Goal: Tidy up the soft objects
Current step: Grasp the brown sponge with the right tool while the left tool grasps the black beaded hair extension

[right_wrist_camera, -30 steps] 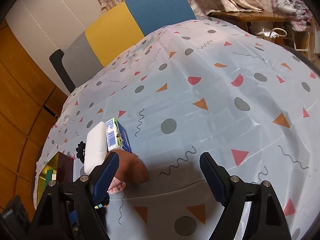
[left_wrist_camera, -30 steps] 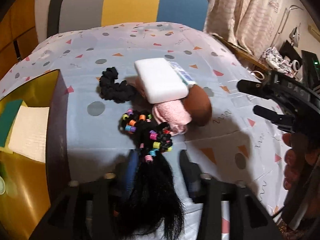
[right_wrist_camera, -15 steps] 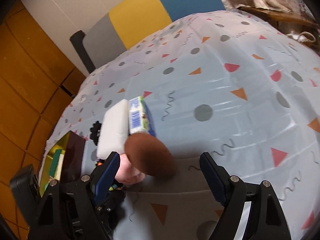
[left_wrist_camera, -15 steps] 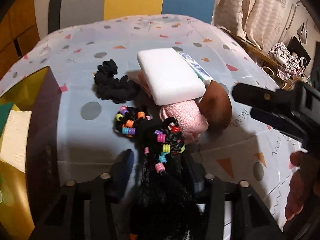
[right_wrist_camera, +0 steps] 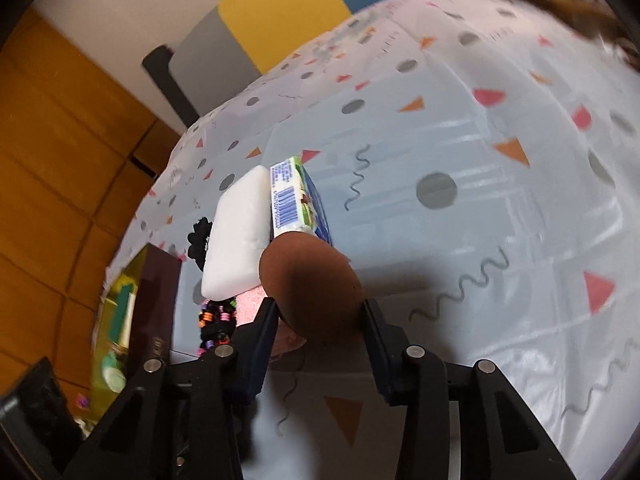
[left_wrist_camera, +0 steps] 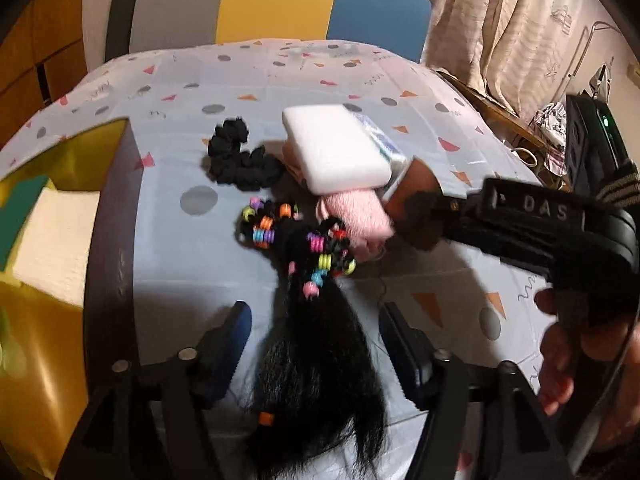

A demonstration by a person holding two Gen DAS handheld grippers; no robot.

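A table under a pale patterned tablecloth [left_wrist_camera: 192, 264] is filling both views, its surface dotted with grey circles and orange and pink triangles. At its left edge a gold-lined box [left_wrist_camera: 52, 320] is sitting with a dark rim, holding a white pad and a green piece inside. A long black hairpiece [left_wrist_camera: 316, 360] is lying on the cloth, its loose strands trailing toward the left wrist camera and its braided end carrying coloured beads [left_wrist_camera: 320, 244]. The left gripper [left_wrist_camera: 314, 344] is standing with its jaws wide, having just been opening, one blue-padded finger on either side of the strands and neither pressing on them. Further back, a white sponge block [left_wrist_camera: 336, 148] is resting on top of the pile, with a printed tissue packet [right_wrist_camera: 294, 196] just beside it and a pink fuzzy item [left_wrist_camera: 356, 216] beneath it. The right gripper [right_wrist_camera: 318, 320] is closing (its jaws have just been narrowing) around a brown rounded sponge [right_wrist_camera: 308, 284], both fingers touching its sides. A black scrunchie [left_wrist_camera: 236, 160] is lying left of the sponge block.
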